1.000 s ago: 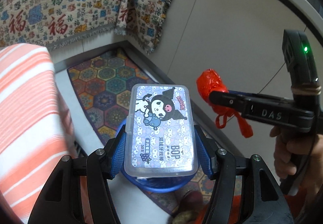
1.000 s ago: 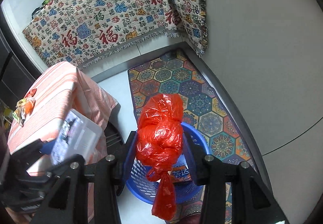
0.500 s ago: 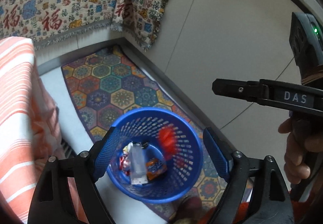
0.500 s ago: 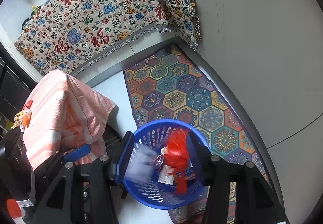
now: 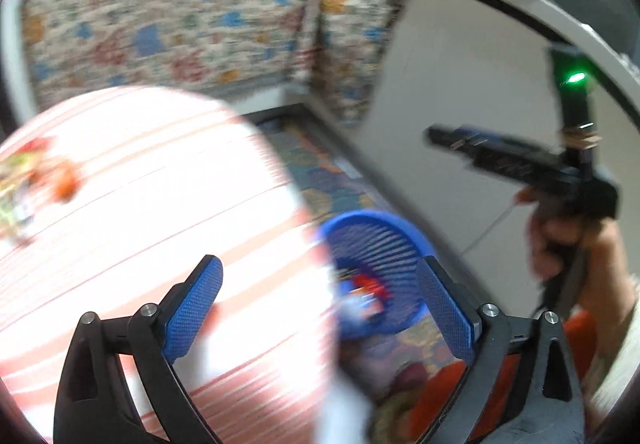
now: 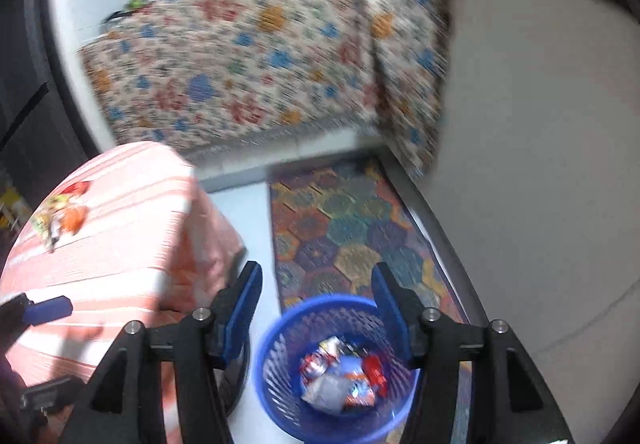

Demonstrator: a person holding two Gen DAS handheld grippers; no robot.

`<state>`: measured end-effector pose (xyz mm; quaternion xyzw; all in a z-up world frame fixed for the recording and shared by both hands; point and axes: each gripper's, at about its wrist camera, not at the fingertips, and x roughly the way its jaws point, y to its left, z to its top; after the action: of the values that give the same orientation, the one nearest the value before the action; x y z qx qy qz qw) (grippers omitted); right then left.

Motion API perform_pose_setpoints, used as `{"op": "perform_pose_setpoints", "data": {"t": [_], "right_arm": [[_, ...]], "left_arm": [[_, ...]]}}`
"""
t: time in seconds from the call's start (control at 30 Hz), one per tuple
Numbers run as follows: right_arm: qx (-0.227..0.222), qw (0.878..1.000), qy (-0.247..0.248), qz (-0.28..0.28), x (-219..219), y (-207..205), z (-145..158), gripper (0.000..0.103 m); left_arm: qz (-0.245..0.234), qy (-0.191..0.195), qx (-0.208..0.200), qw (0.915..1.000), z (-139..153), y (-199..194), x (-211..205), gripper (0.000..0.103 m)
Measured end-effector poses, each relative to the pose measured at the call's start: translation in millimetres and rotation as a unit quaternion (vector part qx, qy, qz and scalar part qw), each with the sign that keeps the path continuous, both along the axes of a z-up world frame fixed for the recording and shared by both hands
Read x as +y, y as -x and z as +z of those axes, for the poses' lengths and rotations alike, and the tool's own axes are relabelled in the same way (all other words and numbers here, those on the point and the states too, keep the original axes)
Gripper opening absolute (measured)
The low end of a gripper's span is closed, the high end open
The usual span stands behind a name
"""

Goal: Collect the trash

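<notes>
Inside the blue basket point(image 6: 336, 372) the trash point(image 6: 344, 376) is lying in a heap. You are holding the right gripper point(image 6: 318, 304) above its rim, jaws wide and empty, and the left gripper point(image 5: 320, 308) beside it over the striped table point(image 5: 140, 204), jaws wide too.

The blue basket point(image 6: 336, 372) stands open-topped on the floor, hemmed by the striped table point(image 6: 104, 244) alongside.

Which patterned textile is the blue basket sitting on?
The hexagon-pattern floor rug. The blue basket stands on its near end. The floral cloth hangs behind, and the striped cloth covers the table.
</notes>
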<state>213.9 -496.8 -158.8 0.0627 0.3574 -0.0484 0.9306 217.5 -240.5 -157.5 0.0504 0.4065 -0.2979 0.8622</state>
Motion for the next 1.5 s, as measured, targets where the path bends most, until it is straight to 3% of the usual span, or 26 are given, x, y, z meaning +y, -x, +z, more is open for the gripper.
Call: {"op": "perform_pose_setpoints", "data": {"t": [0.17, 0.33, 0.5, 0.6, 0.67, 0.83, 0.93, 1.07, 1.27, 1.43, 1.47, 1.5], "right_arm": [[-0.025, 0.994, 0.041, 0.103, 99, -7, 9, 0.063], [0.005, 0.977, 0.041, 0.209, 204, -24, -9, 0.063], [0.056, 0.968, 0.069, 0.236, 266, -47, -38, 0.063], [0.086, 0.966, 0.068, 0.234, 283, -62, -53, 0.064], [0.079, 0.97, 0.061, 0.224, 285, -68, -54, 0.069], [0.082, 0.974, 0.05, 0.204, 296, -97, -58, 0.09], [0.087, 0.974, 0.051, 0.201, 300, -114, -61, 0.096], [0.088, 0.975, 0.051, 0.199, 301, -121, -62, 0.097], [0.087, 0.975, 0.05, 0.2, 300, -121, -61, 0.097], [0.086, 0.975, 0.049, 0.2, 301, -120, -62, 0.097], [0.086, 0.975, 0.049, 0.2, 301, -119, -62, 0.097], [0.086, 0.975, 0.049, 0.2, 300, -120, -62, 0.097]], "left_arm": [[0.102, -0.068, -0.008, 0.9924, -24, -13, 93, 0.098], [0.188, -0.103, 0.0, 0.9768, -42, -40, 163, 0.098], [0.233, -0.09, 0.02, 0.968, -54, -60, 203, 0.099], [0.243, -0.101, 0.023, 0.9644, -55, -73, 206, 0.103], [0.246, -0.101, 0.021, 0.9637, -55, -81, 208, 0.103], [0.258, -0.097, 0.022, 0.961, -56, -101, 213, 0.103], [0.259, -0.094, 0.023, 0.9611, -57, -105, 213, 0.103], [0.258, -0.088, 0.022, 0.9618, -55, -104, 215, 0.102], [0.251, -0.011, 0.017, 0.9677, -32, -114, 217, 0.102], [0.273, -0.014, 0.021, 0.9617, -32, -158, 207, 0.101], [0.277, -0.009, 0.023, 0.9604, -33, -164, 207, 0.094], [0.278, -0.004, 0.026, 0.9603, -35, -170, 209, 0.072]]}}
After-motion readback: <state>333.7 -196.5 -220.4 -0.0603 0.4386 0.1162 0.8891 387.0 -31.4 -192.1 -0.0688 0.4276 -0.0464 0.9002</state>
